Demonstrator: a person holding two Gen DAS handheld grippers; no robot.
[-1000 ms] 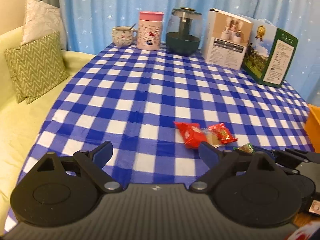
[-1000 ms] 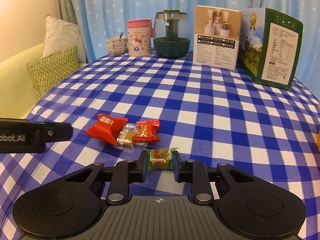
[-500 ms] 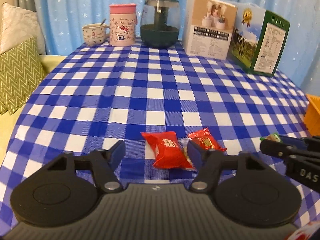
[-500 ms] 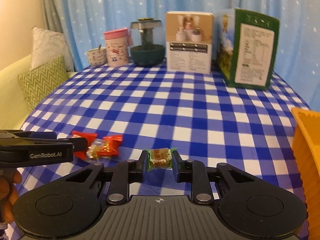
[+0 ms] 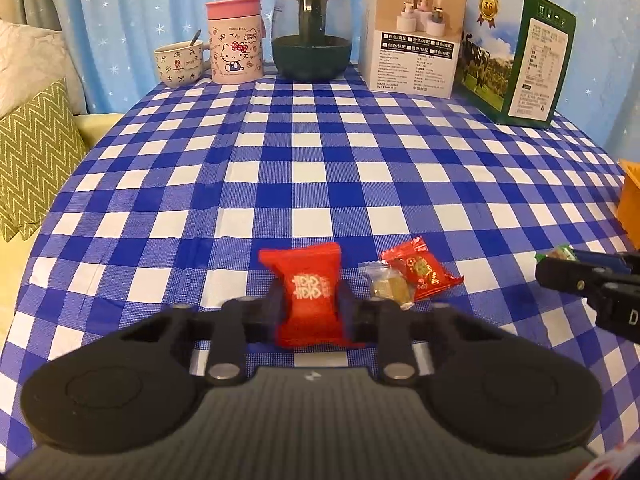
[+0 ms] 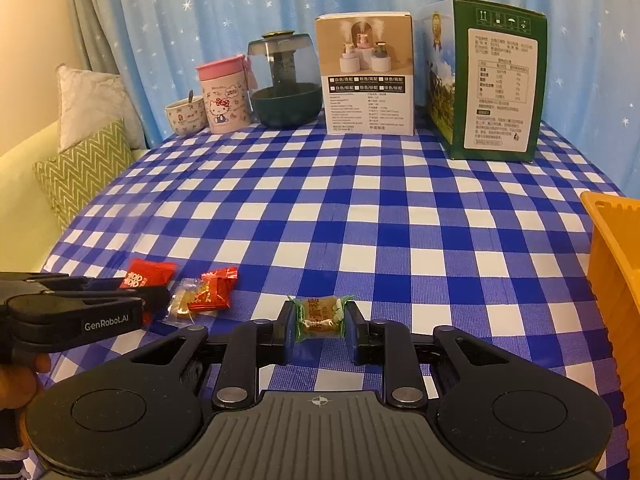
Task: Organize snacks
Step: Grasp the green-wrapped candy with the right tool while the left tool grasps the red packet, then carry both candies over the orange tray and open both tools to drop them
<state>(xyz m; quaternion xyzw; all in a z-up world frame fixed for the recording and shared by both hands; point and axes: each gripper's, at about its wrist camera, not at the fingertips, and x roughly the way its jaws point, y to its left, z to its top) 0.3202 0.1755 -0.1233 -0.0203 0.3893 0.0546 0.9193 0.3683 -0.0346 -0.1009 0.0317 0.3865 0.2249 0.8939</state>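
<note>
Left gripper (image 5: 311,312) clamps the red packet (image 5: 310,292); right gripper (image 6: 320,328) pinches the green candy (image 6: 320,317). Lift straight, avoid the two neighbouring candies (image 5: 404,278), carry both to the orange bin (image 6: 616,280).

open checked cloth (image 6: 360,208) mid-table, boxes (image 6: 368,80) behind, orange bin (image 6: 612,264) right

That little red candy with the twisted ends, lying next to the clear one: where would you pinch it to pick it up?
Probably across its plump middle, coming down from above. The small red candy lies flat on the tablecloth, so only its top and sides are free. Its crimped ends are thin and floppy. The clear-wrapped candy touches its left side, so set the fingers on the two long edges clear of that neighbour.
</note>
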